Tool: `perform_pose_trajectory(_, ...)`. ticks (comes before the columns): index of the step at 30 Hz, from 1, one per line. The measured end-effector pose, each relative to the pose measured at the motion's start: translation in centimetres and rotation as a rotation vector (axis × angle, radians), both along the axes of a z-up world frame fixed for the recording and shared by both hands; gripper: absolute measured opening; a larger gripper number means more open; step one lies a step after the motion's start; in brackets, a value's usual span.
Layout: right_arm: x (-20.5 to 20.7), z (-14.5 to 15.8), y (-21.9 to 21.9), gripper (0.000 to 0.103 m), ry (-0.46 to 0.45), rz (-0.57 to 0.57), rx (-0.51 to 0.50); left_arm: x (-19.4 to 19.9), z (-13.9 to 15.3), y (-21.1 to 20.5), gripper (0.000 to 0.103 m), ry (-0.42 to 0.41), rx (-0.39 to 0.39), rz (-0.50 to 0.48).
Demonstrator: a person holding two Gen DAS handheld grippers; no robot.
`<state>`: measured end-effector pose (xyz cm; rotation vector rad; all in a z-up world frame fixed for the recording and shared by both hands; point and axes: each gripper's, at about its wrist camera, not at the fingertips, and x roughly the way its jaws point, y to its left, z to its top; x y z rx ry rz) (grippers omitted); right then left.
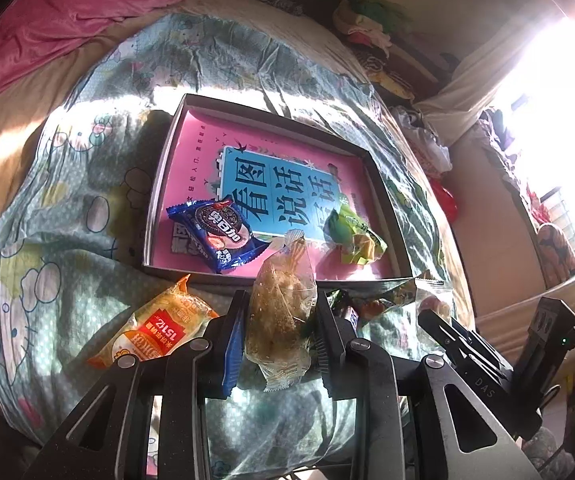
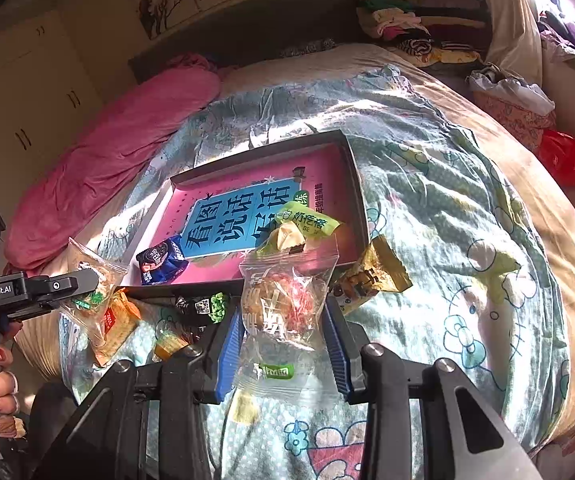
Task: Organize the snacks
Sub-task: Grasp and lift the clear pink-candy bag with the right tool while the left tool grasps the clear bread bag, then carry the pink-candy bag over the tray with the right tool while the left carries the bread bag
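Shallow box point(image 1: 159, 184) holds blue cookie pack point(image 1: 217, 232) and green packet point(image 1: 351, 236)

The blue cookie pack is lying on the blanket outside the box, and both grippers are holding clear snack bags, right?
Not quite. The blue cookie pack lies inside the box, on its pink bottom, as the left wrist view shows. The rest holds: the left gripper and right gripper each hold a clear snack bag.
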<state>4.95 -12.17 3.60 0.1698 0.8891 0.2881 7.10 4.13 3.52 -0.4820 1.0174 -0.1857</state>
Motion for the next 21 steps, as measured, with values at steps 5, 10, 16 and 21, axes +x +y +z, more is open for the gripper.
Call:
perform_pose_trajectory(5,-0.2,0.5,-0.4,0.039,-0.012,-0.01,0.003,0.1,0.2,-0.4,0.032,-0.004,0.002,-0.003)
perform_pose_trajectory(10,-0.2,1.3,-0.9,0.039,-0.029,-0.029,0.01,0.5,0.3,-0.7,0.032,-0.008,-0.001,-0.009)
perform_pose_trajectory(16,0.1,1.8,-1.3,0.039,-0.039,-0.042,0.014,0.8,0.3,-1.1,0.032,-0.009,-0.006,-0.013)
perform_pose_trajectory(21,0.4,1.9,-1.5,0.039,-0.044,-0.05,0.021,1.0,0.4,-1.2,0.032,-0.011,-0.004,-0.012)
